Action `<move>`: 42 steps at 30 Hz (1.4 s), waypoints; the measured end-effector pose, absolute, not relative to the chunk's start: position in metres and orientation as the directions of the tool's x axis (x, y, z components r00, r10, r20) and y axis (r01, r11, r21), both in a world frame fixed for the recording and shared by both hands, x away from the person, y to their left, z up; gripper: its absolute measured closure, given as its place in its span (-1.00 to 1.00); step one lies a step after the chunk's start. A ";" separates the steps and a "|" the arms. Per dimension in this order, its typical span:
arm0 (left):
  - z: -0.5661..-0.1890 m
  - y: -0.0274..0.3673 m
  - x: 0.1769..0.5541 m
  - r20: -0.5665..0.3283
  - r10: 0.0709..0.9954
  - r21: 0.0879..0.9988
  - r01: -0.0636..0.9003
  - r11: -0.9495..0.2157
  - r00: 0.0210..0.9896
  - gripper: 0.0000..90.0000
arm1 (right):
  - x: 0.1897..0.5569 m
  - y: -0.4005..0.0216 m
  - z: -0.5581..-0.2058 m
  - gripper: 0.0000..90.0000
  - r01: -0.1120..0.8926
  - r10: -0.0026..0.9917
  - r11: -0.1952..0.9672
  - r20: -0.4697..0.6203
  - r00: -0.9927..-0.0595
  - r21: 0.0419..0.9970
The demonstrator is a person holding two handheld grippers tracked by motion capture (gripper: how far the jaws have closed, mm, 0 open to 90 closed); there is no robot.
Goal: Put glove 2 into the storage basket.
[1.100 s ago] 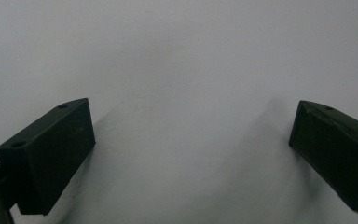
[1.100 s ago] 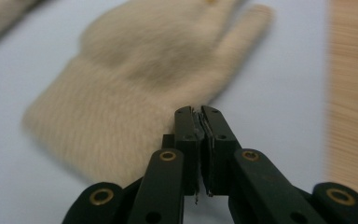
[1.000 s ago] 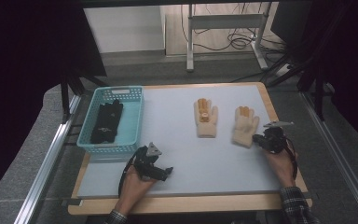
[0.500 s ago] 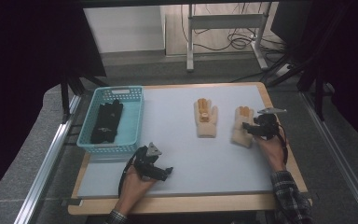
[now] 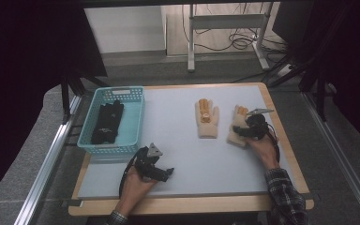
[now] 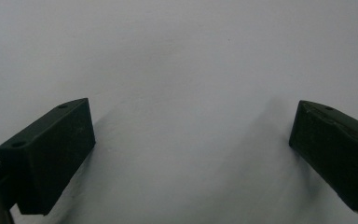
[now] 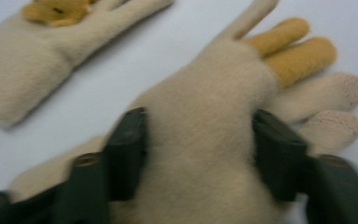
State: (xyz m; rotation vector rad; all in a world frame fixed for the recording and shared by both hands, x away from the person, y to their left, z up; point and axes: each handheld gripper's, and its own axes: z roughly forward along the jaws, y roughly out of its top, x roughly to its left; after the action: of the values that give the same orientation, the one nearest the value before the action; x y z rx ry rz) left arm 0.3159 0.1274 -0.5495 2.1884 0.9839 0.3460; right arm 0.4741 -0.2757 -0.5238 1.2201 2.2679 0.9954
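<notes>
Glove [image 7: 205, 154] right of frame centre on the table [image 5: 187, 154], bracketed across its palm by our right gripper [image 5: 244, 131], jaws not yet clamped | second glove [image 5: 207, 118] beside | left gripper [image 6: 191, 154] spread, resting lower left | basket [image 5: 133, 124] upper left, likely destination.

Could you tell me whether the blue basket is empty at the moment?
No. The basket holds a pair of black gloves, lying flat inside it in the high view.

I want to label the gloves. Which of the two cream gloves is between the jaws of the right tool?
The cream glove nearer the table's right edge; the right tool straddles its palm. The other glove lies untouched beside it.
</notes>
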 end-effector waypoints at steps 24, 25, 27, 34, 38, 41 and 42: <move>-0.550 0.127 0.316 -0.041 0.737 0.695 0.549 -0.464 0.675 -0.99 | 0.412 -0.249 -0.469 0.34 0.480 0.733 0.359 0.077 -0.676 0.801; -0.550 0.127 0.316 -0.041 0.737 0.695 0.549 -0.464 0.675 -0.99 | 0.407 -0.245 -0.467 0.34 0.471 0.718 0.364 0.080 -0.691 0.804; -0.550 0.127 0.316 -0.041 0.737 0.695 0.549 -0.464 0.675 -0.99 | 0.397 -0.234 -0.463 0.33 0.460 0.692 0.375 0.088 -0.717 0.805; -0.550 0.127 0.316 -0.039 0.737 0.697 0.547 -0.464 0.675 -0.99 | 0.365 -0.189 -0.465 0.32 0.411 0.588 0.442 0.088 -0.804 0.797; -0.550 0.127 0.316 -0.038 0.737 0.697 0.546 -0.464 0.675 -0.99 | 0.353 -0.164 -0.477 0.31 0.399 0.544 0.469 0.099 -0.834 0.788; -0.550 0.127 0.316 -0.041 0.738 0.697 0.549 -0.461 0.673 -0.99 | 0.347 -0.148 -0.495 0.28 0.398 0.534 0.494 0.092 -0.841 0.773; -0.550 0.127 0.316 -0.041 0.738 0.697 0.548 -0.461 0.673 -0.99 | 0.345 -0.145 -0.501 0.25 0.406 0.533 0.495 0.100 -0.840 0.768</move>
State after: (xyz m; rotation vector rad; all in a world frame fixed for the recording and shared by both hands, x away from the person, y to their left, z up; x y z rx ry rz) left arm 0.3156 0.1273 -0.5496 2.1842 0.9859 0.3487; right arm 0.3454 -0.1446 -0.5012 0.8173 2.5837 1.2660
